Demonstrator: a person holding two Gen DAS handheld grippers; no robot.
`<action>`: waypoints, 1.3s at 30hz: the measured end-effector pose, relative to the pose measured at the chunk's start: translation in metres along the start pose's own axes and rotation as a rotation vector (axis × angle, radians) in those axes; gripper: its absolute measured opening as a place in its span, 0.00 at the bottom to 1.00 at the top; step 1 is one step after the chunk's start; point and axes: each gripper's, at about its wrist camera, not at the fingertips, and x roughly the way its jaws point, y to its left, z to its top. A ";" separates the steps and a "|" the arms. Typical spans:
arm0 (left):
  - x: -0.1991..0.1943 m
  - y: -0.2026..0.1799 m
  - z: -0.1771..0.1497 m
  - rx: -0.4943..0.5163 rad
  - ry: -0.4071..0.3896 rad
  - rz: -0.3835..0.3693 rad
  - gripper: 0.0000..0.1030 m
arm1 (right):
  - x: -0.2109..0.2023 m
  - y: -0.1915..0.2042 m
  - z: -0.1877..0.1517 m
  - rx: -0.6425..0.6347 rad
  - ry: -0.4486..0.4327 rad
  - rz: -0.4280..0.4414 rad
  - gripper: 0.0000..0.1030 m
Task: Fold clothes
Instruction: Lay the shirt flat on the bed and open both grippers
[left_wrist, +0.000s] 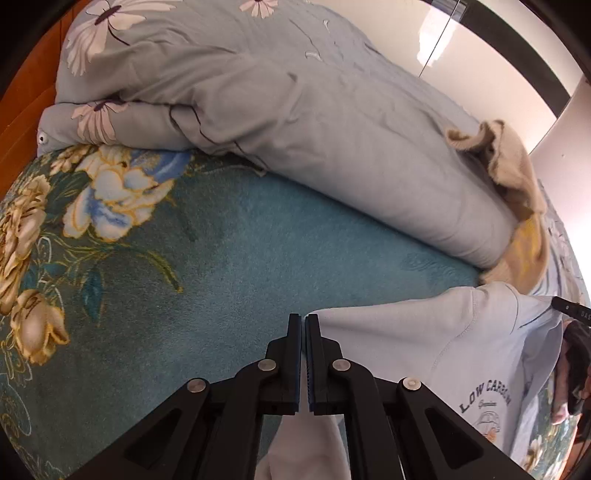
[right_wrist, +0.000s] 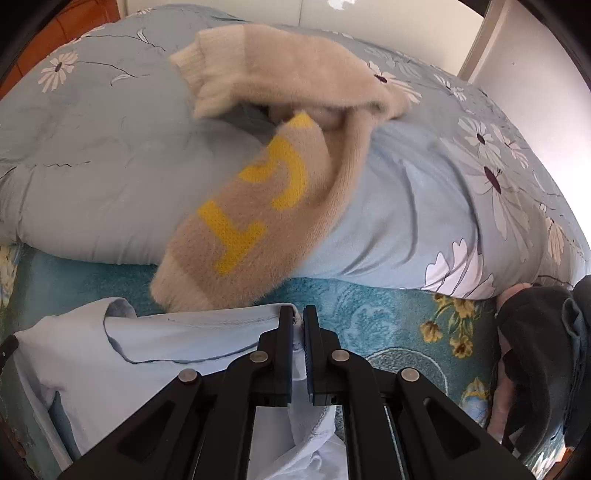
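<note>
The left tongs (left_wrist: 304, 321) are pressed nearly together, pinching an edge of the pale blue shirt (left_wrist: 461, 350), whose cloth runs down between the fingers and hangs below them. The right tongs (right_wrist: 298, 314) likewise pinch the shirt (right_wrist: 155, 354) at its stitched hem, a fold of cloth caught between the blue pads. The shirt is stretched between the two tongs above the teal floral blanket (left_wrist: 221, 266) covering the bed; dark lettering and a small printed picture show on its front in the left view.

Just past the shirt, a beige fuzzy sweater (right_wrist: 266, 192) with large yellow letters hangs down off the rolled grey-blue quilt (left_wrist: 295, 122), its ribbed hem lying close to the shirt's upper edge, so it crowds the space beyond the shirt. The quilt, printed with pale flowers, lies in a long roll across the bed behind both garments. At the right edge of the right view a dark garment (right_wrist: 539, 354) lies on the blanket. Beyond the quilt are a pale wall and orange-brown wood.
</note>
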 end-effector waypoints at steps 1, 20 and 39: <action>0.007 0.001 0.000 0.001 0.010 0.005 0.03 | 0.005 0.001 0.000 0.004 0.010 -0.005 0.05; -0.033 0.014 -0.020 -0.071 0.010 -0.054 0.54 | -0.026 0.011 -0.008 0.020 -0.023 -0.090 0.57; -0.058 0.011 -0.128 0.065 0.115 0.010 0.66 | -0.114 0.005 -0.112 0.208 -0.126 0.055 0.62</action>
